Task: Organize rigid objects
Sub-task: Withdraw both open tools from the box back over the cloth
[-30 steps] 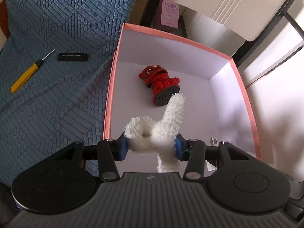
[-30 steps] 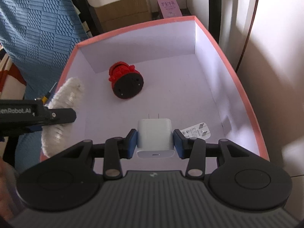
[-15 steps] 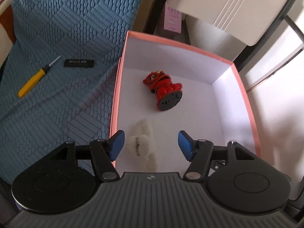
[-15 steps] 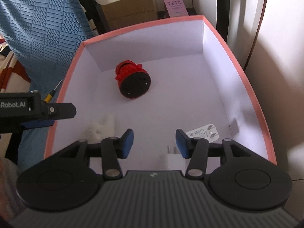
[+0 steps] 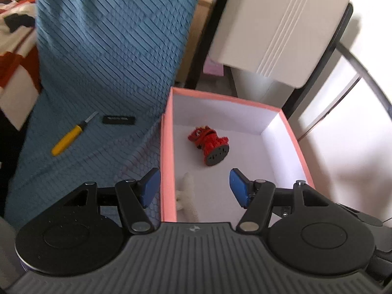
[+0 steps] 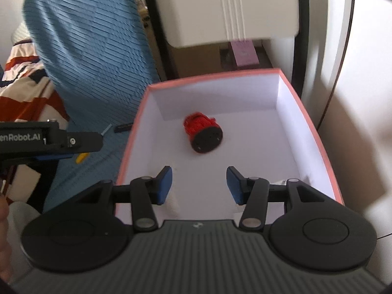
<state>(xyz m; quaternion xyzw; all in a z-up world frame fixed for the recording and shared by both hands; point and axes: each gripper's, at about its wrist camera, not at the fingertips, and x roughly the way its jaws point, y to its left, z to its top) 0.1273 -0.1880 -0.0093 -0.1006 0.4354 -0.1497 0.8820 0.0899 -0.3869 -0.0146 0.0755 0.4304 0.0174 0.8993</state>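
Both grippers, left (image 5: 193, 187) and right (image 6: 199, 185), hang spread and empty above the pink box (image 5: 167, 147). Left of it lies the yellow screwdriver (image 5: 67, 140): light, stiff, probably slippery; pinch mid-handle.

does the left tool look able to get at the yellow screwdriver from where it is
Probably yes. The left tool is open and empty above the pink box, and the yellow screwdriver lies in the open on the blue cloth to its left, with only a small black bar beside the tip.
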